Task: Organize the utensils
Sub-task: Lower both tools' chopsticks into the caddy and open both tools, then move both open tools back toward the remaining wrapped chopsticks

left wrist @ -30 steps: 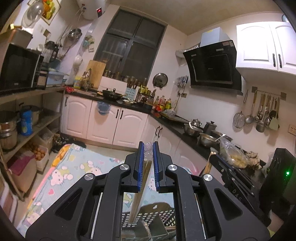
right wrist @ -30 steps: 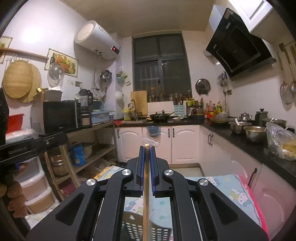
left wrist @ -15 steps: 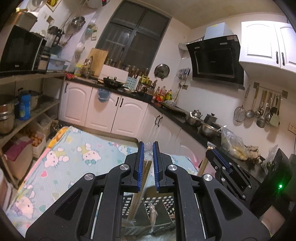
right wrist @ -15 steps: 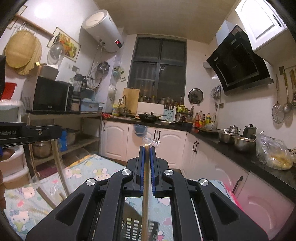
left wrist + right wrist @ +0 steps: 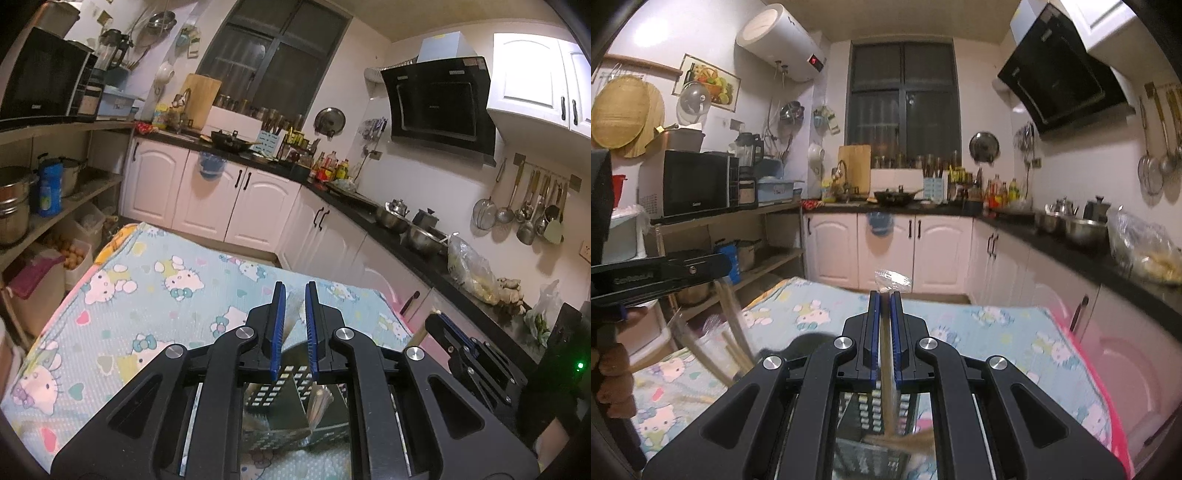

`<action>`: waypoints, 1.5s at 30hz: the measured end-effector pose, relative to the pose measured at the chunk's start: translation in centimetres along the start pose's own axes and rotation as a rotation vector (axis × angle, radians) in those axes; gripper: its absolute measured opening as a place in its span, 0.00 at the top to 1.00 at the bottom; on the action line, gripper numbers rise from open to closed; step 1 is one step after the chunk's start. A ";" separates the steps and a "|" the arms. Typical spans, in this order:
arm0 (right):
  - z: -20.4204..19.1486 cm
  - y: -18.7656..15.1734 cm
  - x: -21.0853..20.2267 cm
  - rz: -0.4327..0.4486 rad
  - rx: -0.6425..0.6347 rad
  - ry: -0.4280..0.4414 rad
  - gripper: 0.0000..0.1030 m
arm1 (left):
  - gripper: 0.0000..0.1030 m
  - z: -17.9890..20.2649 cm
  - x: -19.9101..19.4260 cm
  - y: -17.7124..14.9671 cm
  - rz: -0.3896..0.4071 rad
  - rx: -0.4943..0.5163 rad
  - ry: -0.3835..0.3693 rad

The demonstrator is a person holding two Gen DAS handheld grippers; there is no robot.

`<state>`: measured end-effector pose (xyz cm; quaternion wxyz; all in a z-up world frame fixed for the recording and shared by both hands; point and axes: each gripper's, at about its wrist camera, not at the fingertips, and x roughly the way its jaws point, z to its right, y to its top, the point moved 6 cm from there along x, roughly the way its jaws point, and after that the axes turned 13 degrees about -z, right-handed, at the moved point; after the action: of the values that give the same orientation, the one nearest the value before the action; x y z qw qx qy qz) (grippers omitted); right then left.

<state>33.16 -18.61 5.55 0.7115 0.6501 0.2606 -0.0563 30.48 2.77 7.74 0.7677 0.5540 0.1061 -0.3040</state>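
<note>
Chopsticks [image 5: 886, 354], wrapped, sit upright in my right tool [image 5: 885, 332], clamped between the pads, wrapper tip poking out above. Lower end points into the perforated caddy [image 5: 866, 413] standing on the bench [image 5: 997, 332] right below.

Left tool [image 5: 294, 325] is pinched nearly closed on a second wrapped pair [image 5: 291, 321], also above the caddy [image 5: 273, 387]; from the right view those sticks [image 5: 733, 332] hang slanted.

Step as I read it: drop both pairs into a compartment.
- Keep the right pair vertical and centre the tip over one cell, not the divider.
- Straighten the left pair first, or it'll catch the rim.
- Lower until the tips are inside, then release.
- Can't tell which cell is free; the view is blurred.
</note>
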 end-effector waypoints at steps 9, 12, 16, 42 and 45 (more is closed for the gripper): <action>0.1 -1.8 -0.6 -0.074 0.040 0.030 0.93 | 0.95 -0.7 -0.1 -1.0 -0.030 -0.026 -0.003; 0.2 -2.2 -0.9 -0.087 0.053 0.040 0.93 | 0.92 -0.8 -0.4 -1.2 -0.042 -0.034 -0.009; 0.1 -2.5 -1.5 -0.099 0.067 0.052 0.93 | 0.86 -1.0 -0.9 -1.6 -0.051 -0.042 -0.013; -0.3 -4.9 -5.2 -0.157 0.105 0.117 0.69 | 0.42 -1.5 -5.2 -4.7 -0.073 -0.092 -0.002; -0.5 -5.3 -5.7 -0.160 0.104 0.124 0.67 | 0.38 -1.7 -5.7 -5.2 -0.071 -0.106 -0.005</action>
<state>25.92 -20.36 3.28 0.6526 0.6655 0.3519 -0.0862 23.25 5.26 5.91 0.7849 0.5078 0.1395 -0.3266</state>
